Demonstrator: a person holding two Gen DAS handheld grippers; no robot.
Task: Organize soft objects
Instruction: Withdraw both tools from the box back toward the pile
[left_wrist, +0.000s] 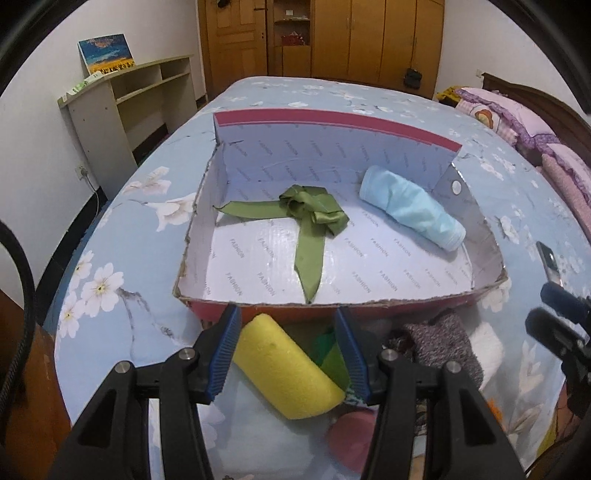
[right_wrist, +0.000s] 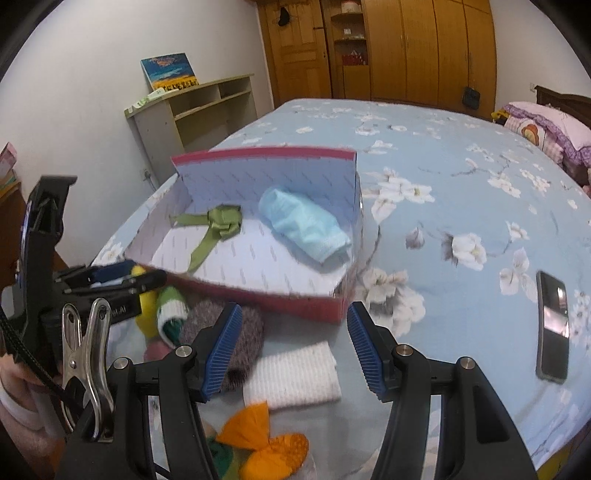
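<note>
The left gripper stands apart around the yellow sponge, not pressing; the right gripper, at three o'clock, gapes empty over the white cloth.

Box sits on bed; inside, ribbon left, rolled cloth right. Before the box: sponge left, knit sock right of it. Phone lies right of box.
</note>
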